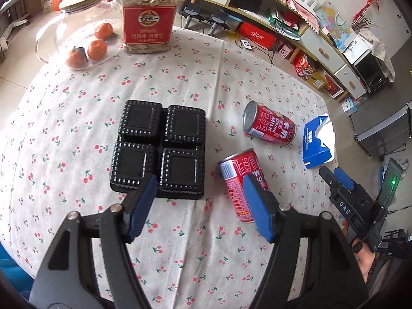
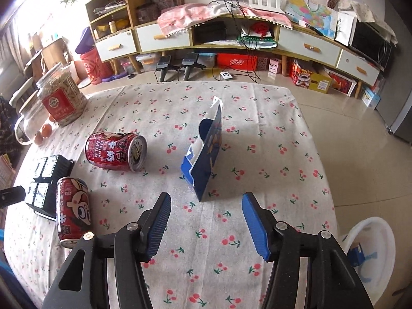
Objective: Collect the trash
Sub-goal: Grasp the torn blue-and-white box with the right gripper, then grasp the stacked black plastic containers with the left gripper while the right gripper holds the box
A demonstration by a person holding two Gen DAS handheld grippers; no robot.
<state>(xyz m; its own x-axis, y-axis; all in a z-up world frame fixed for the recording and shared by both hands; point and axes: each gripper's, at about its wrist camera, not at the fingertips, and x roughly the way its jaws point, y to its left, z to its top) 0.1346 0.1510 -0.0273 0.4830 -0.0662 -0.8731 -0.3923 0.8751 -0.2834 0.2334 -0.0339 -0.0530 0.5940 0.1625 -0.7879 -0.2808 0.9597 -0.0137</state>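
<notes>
— From where you stand, what lies on the bench [image 1: 77, 118], left to right?

— First the black tray [image 1: 158, 149], four lidded cups in a square. The left gripper [image 1: 200, 188] hangs over its near edge, jaws spread, nothing between them. Just right of the tray is a red can [image 1: 238, 182] on its side, its length running roughly along the gripper's fingers, the right pad partly over it. Further off lies a second can [image 1: 269, 126], turned crosswise. Last comes the torn blue carton [image 2: 206, 154].

— And the other hand?

— The right gripper [image 2: 206, 219] is released too, empty, and the carton sits straight ahead of it, centred in the gap but apart from the pads. It stands on edge, long axis pointing away, thin face toward the jaws. I'd say that arm is nearer the carton, the left nearer the first can.

— Do the views differ?

— The right one shows a white bin [image 2: 370, 252] below the bench's right edge, with something blue inside. The left one shows the carton's broad face, plus a jar and oranges at the back.
</notes>
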